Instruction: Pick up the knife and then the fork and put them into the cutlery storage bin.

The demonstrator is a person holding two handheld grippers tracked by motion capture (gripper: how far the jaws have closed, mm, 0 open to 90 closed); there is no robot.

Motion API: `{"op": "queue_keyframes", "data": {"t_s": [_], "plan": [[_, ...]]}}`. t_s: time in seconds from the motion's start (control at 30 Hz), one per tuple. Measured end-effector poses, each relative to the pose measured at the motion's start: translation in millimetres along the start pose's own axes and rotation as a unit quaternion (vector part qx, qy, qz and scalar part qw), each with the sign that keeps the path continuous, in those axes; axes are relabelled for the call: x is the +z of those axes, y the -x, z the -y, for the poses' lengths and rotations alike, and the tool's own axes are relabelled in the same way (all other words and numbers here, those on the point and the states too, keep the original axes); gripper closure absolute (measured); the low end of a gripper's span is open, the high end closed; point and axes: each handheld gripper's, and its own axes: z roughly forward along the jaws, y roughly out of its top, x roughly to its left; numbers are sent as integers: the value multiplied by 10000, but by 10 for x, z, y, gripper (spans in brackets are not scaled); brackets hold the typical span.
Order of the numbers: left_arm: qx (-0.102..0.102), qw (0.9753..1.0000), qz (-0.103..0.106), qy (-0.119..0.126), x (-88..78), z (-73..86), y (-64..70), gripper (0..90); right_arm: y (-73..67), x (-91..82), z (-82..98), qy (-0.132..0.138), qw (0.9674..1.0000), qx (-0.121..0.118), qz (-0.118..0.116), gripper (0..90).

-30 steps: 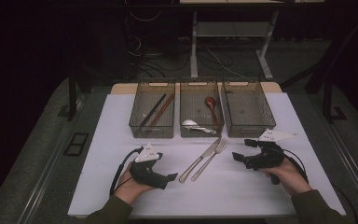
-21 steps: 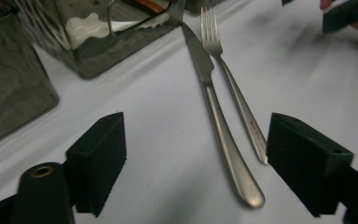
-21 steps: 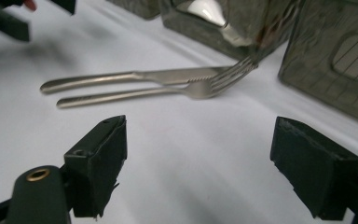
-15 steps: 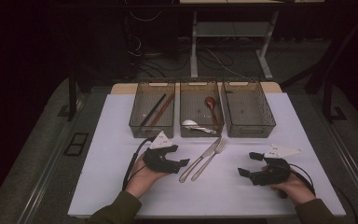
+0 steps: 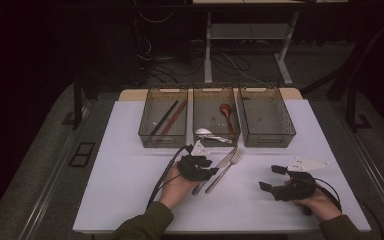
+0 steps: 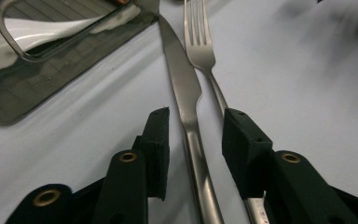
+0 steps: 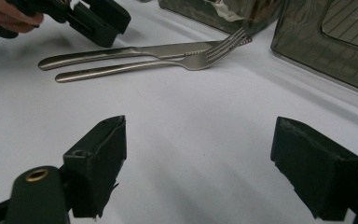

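High view: the left gripper (image 5: 211, 172) has slid from lower left up to the knife (image 5: 221, 165) at centre. Left gripper view: its jaws, just closing, straddle the handle without pinching; a grasp looks imminent. Right gripper view: the right gripper (image 7: 198, 163) gapes wide, empty.

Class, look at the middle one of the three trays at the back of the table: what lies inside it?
Inside the middle tray lie a reddish-brown spoon and a white spoon with metal cutlery at the front. The tinted front wall obscures what that metal piece is.
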Motion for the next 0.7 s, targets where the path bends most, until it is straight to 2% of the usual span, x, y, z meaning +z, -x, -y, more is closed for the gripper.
{"op": "queue_keyframes", "data": {"t_s": [0.2,0.47,0.6,0.7], "plan": [[71,9998,-88,-171,80,44,26,701,2,-2,-3,7,10000,1,-14,180],[229,9992,-280,-163,91,64,82,745,6,4,0,-21,10000,-3,-2,180],[183,9993,-289,-120,93,74,85,778,1,10,4,-42,10000,-29,-19,180],[30,9996,-263,-66,92,84,71,785,1,12,4,-50,10000,-29,-23,180]]}}
